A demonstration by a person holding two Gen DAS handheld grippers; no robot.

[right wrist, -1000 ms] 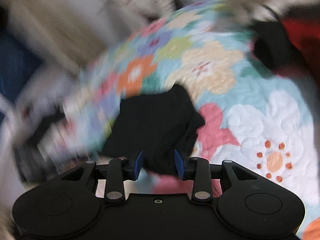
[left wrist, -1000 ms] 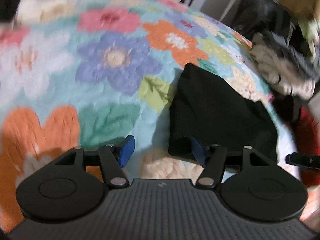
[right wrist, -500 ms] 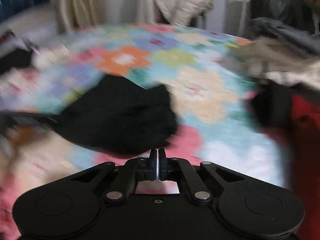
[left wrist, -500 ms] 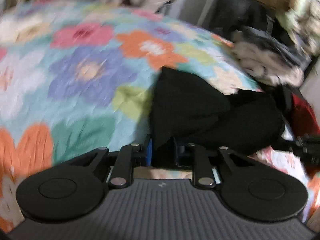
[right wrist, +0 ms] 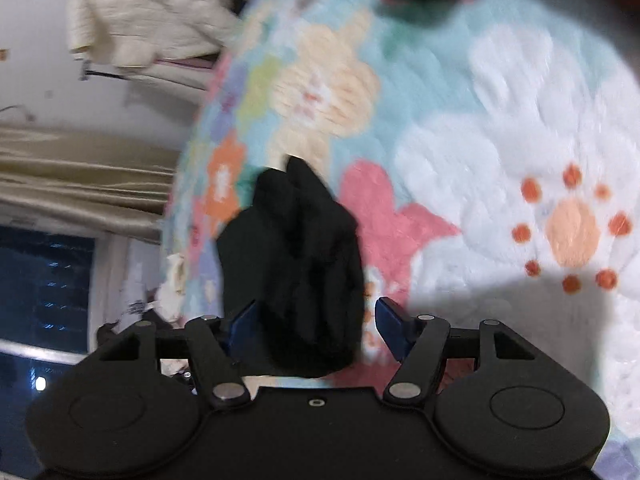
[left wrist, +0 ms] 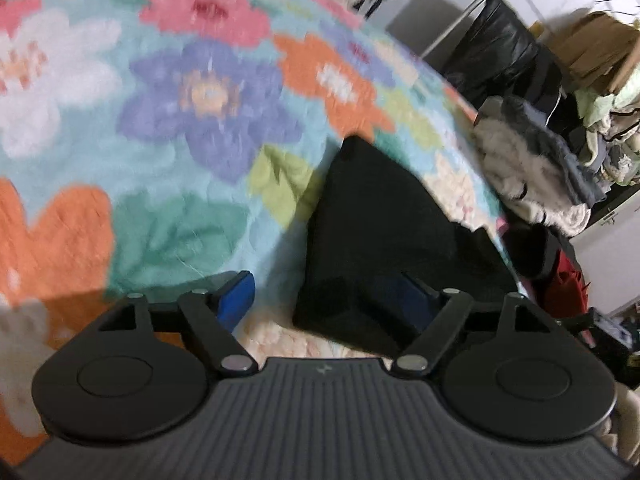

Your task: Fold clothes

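- Left gripper (left wrist: 326, 300): jaws spread wide, holding nothing; blue pads (left wrist: 236, 295) apart, the right-hand pad sits over the near edge of the black garment (left wrist: 384, 240)
- Right gripper (right wrist: 316, 322): jaws also spread, nothing clamped; the black garment (right wrist: 296, 264) lies in the gap between its blue pads (right wrist: 390, 326), contact with either pad cannot be confirmed
- Black garment: a compact folded bundle on the floral quilt (left wrist: 168, 128), near the quilt's right-hand edge in the left wrist view; roughly triangular outline there, narrower and lumpier in the right wrist view
- Floral quilt: teal ground with purple, orange, pink and white flowers; in the right wrist view the big white flower with orange dots (right wrist: 568, 228) lies right of the garment
- Off the quilt's edge, left wrist view: pile of clothes (left wrist: 536, 168) in grey and cream, something red (left wrist: 564, 288) lower down, dark bags behind
- Right wrist view: cream quilted jacket (right wrist: 144, 20) hanging at upper left, beige curtain (right wrist: 80, 180) and dark window (right wrist: 44, 280) on the left
- Both views motion-blurred, fine fabric detail unreadable
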